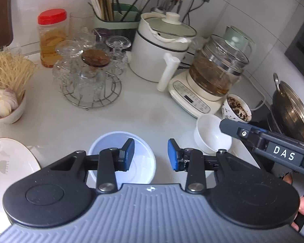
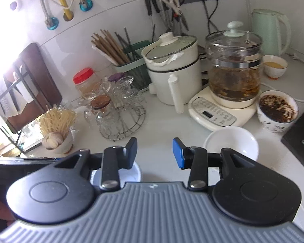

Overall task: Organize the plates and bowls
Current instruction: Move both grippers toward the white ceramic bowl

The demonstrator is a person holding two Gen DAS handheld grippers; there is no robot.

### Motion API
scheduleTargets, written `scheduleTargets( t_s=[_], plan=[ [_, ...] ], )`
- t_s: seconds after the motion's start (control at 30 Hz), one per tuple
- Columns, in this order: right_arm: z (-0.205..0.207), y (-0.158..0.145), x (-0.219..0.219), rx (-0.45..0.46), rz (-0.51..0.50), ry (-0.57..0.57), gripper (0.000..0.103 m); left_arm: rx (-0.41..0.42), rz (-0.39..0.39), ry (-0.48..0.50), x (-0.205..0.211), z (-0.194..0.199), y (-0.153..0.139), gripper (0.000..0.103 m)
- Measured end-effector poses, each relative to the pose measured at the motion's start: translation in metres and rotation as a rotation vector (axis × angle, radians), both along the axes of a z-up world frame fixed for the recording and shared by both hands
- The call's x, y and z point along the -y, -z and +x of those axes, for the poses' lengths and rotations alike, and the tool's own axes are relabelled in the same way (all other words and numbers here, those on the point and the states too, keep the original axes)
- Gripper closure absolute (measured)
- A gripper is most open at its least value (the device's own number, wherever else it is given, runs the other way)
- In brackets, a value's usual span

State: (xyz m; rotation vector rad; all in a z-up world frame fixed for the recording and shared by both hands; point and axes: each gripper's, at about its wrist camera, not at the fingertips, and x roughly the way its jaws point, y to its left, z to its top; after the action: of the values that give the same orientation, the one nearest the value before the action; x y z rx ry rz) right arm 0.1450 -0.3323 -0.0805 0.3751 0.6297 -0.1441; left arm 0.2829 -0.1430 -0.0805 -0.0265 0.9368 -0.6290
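My left gripper (image 1: 151, 155) hangs open above the counter with nothing between its blue pads. Under its left finger sits a pale bluish-white bowl (image 1: 121, 162), empty and upright. A small white bowl (image 1: 208, 135) stands to the right, and my right gripper (image 1: 233, 130) reaches in over its rim. A floral plate (image 1: 10, 158) lies at the left edge. In the right wrist view my right gripper (image 2: 155, 154) is open and empty, the white bowl (image 2: 231, 143) lies to its right, and the pale bowl (image 2: 131, 175) shows partly below its left finger.
Behind stand a wire rack of glasses (image 1: 91, 77), a white pot (image 1: 162, 46), a glass kettle on its base (image 1: 212, 77), a bowl with dark residue (image 2: 277, 111), a cup of yellow liquid (image 2: 275, 65), a bowl with garlic and noodles (image 1: 6, 101) and a pan (image 1: 291, 109).
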Motion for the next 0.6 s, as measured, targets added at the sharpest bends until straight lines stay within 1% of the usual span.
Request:
scheduleTargets(
  t_s=[0.3,0.6],
  plan=[
    [-0.02,-0.006,0.02,0.009,-0.028,0.081,0.061,0.006,-0.012,0.077,0.03,-0.009,0.001,0.062],
    [-0.034,-0.001,0.045,-0.022,-0.033,0.155,0.061,-0.008,-0.011,0.15,0.069,-0.007,0.003,0.062]
  ],
)
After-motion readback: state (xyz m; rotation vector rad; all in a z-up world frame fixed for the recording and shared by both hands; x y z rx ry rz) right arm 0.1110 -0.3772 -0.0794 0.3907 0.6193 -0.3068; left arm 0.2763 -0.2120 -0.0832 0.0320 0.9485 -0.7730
